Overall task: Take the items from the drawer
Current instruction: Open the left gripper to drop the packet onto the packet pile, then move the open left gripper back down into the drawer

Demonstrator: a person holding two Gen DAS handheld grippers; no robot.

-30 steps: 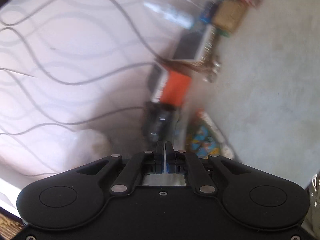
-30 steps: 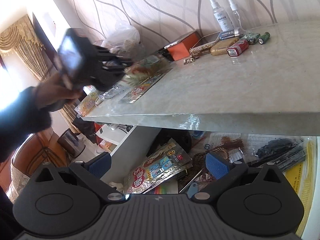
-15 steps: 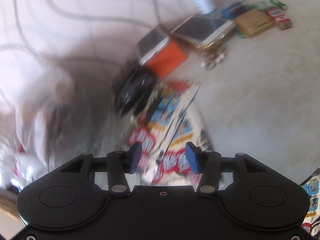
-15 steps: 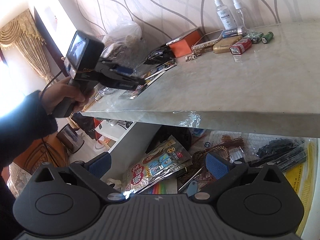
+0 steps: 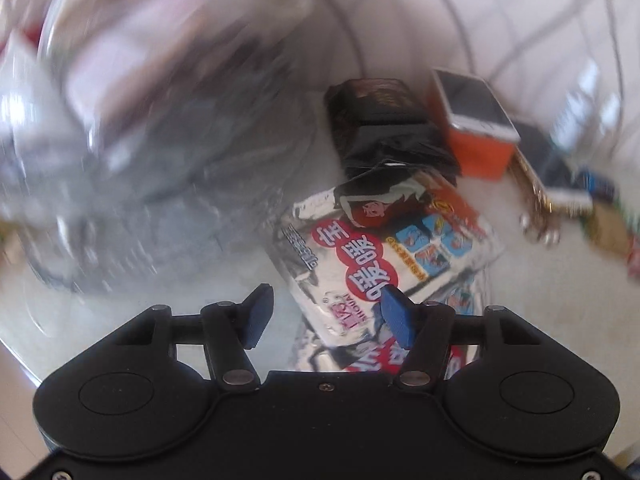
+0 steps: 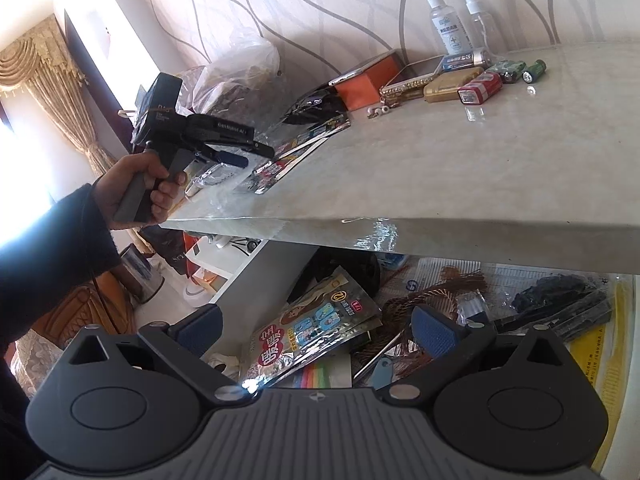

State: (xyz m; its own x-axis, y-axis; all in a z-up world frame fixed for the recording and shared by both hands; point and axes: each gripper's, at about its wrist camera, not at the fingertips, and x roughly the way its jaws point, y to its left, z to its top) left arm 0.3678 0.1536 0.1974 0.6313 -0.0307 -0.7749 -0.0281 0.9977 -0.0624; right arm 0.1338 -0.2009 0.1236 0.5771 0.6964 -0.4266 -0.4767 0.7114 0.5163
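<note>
Two silver snack packets lie overlapped on the marble countertop, seen also as snack packets in the right wrist view. My left gripper hovers just above their near end, jaws opening, nothing pressed between the blue pads. In the right wrist view that left gripper is held by a hand at the counter's left end. My right gripper stands open over the open drawer, above another silver packet lying among its clutter.
Behind the packets sit a black pouch and an orange box. A clear plastic bag, phones, batteries and two spray bottles line the wall. The drawer holds brown tassels, black items and a yellow sheet.
The left gripper, shut on a packet a second ago, has opened and left it on the counter, rolling and drawing back toward the counter's left end. The right gripper has stayed still.
</note>
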